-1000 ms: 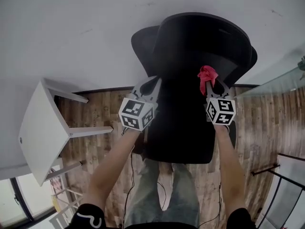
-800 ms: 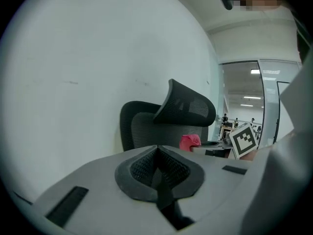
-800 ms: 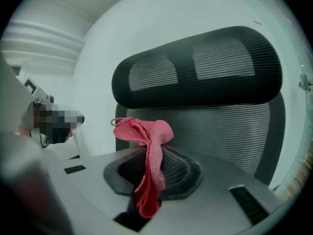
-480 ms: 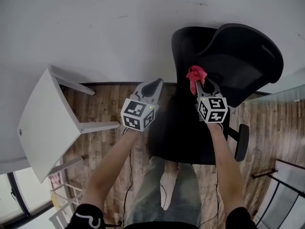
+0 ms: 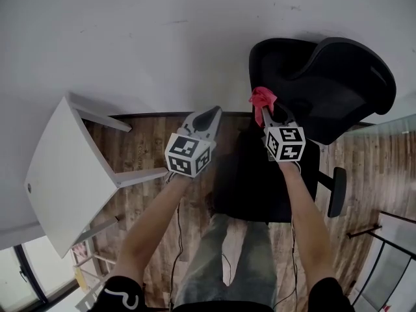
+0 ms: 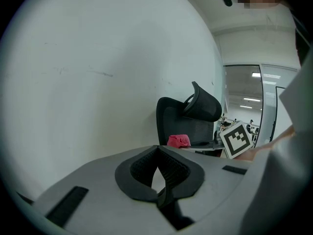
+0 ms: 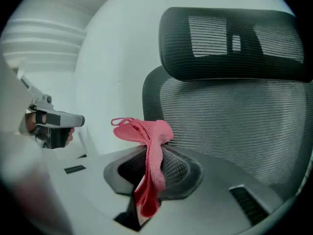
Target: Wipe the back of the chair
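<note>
Right gripper view showed the right hand-held gripper (image 7: 151,155) closed on a pink cloth (image 7: 146,136), with the fabric pinched between the pads and bunched above the tips. The cloth appeared thin, soft and limp, a light woven rag with a loose loop at one end. It would likely fold and drag under pressure, so a firm pinch near its middle seemed fitting.

The chair (image 7: 230,131) filled the right of that frame. Its curved backrest was black ribbed mesh, with a separate mesh headrest (image 7: 234,43) above. The mesh was judged springy and likely to give when pressed. The cloth sat close to the backrest's left edge, but contact could not be confirmed.

Left gripper view showed the left hand-held gripper (image 6: 159,168) closed, pads meeting, holding nothing.
</note>
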`<action>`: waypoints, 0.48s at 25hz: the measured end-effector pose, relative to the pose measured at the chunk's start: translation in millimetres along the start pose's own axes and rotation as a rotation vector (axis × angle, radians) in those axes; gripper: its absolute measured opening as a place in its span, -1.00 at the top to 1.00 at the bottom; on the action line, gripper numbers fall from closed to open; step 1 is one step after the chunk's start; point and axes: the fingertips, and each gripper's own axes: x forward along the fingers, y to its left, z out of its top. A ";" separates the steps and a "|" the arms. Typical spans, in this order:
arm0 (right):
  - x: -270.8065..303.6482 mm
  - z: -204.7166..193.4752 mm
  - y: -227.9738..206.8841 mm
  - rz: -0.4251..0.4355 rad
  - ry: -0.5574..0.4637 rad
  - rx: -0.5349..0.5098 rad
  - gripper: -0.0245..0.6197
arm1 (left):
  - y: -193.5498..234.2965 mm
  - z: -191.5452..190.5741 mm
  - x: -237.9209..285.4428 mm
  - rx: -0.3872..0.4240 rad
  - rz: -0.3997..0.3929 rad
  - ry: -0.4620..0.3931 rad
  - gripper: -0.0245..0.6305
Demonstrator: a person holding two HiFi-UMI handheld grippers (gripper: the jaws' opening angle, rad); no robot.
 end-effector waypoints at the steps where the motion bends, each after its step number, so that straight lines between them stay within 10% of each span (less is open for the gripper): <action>1: 0.1 -0.4 -1.6 -0.007 0.000 0.002 0.67 | 1.4 -0.4 0.2 -0.001 -0.002 0.001 0.86; 12: -23.0 -1.4 -52.3 -0.099 -0.002 0.045 0.67 | -25.9 9.1 18.4 0.006 -0.047 -0.007 0.86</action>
